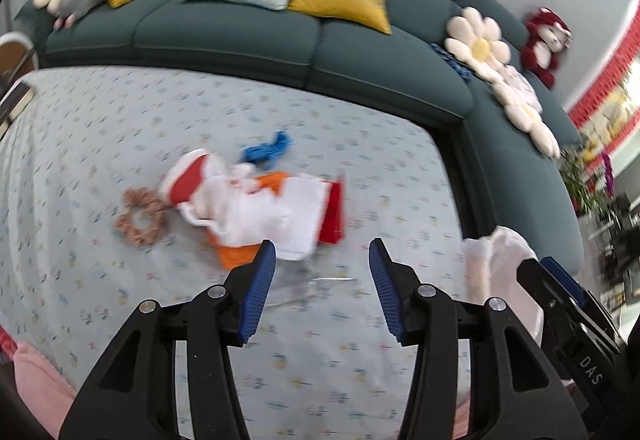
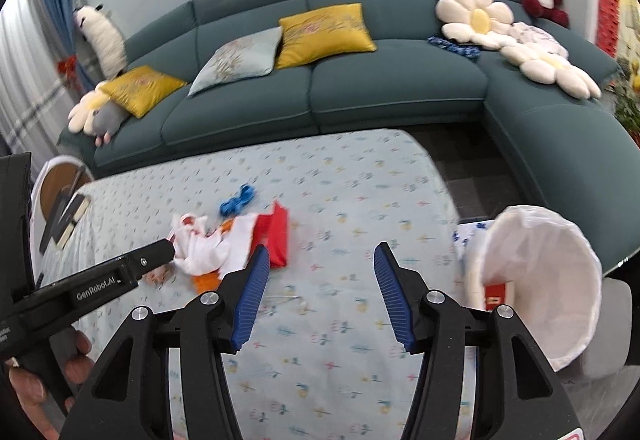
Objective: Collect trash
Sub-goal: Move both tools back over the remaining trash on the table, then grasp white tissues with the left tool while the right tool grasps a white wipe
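Floral-printed cloth covers the counter [image 2: 360,200], where one heap of trash [image 1: 260,208] lies: white crumpled wrappers, one red packet [image 1: 334,216], orange pieces, one blue scrap [image 1: 266,150] and one tan scrunchie [image 1: 140,218]. One white-lined bin [image 2: 540,280] stands at the counter's right edge. Both the left gripper [image 1: 322,284] and right gripper [image 2: 320,292] hang part-open and empty. Three square cushions and three flower cushions lie on the teal sofa [image 2: 380,88].

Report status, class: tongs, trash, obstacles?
Left tongs and right tongs open, empty. Trash pile loose on the table; bin at its right. Nothing blocking.
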Demonstrator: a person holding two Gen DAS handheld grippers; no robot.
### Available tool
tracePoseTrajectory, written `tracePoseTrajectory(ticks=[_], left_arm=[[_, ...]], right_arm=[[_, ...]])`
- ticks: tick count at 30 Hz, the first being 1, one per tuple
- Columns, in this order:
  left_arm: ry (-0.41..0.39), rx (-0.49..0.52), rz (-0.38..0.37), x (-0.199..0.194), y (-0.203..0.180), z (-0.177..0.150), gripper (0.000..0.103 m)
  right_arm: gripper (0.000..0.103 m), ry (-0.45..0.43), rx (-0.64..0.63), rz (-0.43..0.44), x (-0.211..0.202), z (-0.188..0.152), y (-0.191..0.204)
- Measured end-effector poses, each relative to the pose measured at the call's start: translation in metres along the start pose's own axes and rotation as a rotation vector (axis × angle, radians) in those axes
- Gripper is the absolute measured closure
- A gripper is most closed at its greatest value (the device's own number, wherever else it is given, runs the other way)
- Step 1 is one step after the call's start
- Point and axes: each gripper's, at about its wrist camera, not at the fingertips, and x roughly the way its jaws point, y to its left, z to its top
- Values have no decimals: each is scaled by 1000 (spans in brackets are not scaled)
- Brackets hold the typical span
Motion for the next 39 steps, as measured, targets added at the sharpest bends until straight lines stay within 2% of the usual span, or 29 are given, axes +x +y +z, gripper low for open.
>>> tracePoseTrajectory(ticks=[4,6,7,15,26,31,34,35,36,37,38,39], left_arm=[[15,-45,38,7,32,1,55],[19,-61,61,11,46,2,44],[18,-69,75,14,53,3,42],[65,-102,105,45,87,13,39],[123,-119,78,93,94,31,40],[136,-115,62,104,92,31,49],[150,-106,41,109,90,31,64],[152,-102,36,110,89,30,72],[153,-95,33,111,88,30,81],[153,-92,26,111,87,29,85],[153,-91,17,111,86,28,94],[152,-92,14,110,86,28,96]], right_arm=[[50,37,-27,16,19,-2,20],[50,60,-39,21,31,-3,31],[50,68,-41,25,36,-3,33],[50,169,-30,65,91,-4,61],[50,277,-18,83,156,-8,78],[50,313,-27,82,177,-12,82],[54,333,-25,89,186,-15,82],[56,341,-25,99,189,-17,83],[64,347,-28,104,190,-18,84],[73,354,-32,109,192,-19,86],[77,358,-38,117,192,-20,88],[87,358,-42,124,192,-20,90]])
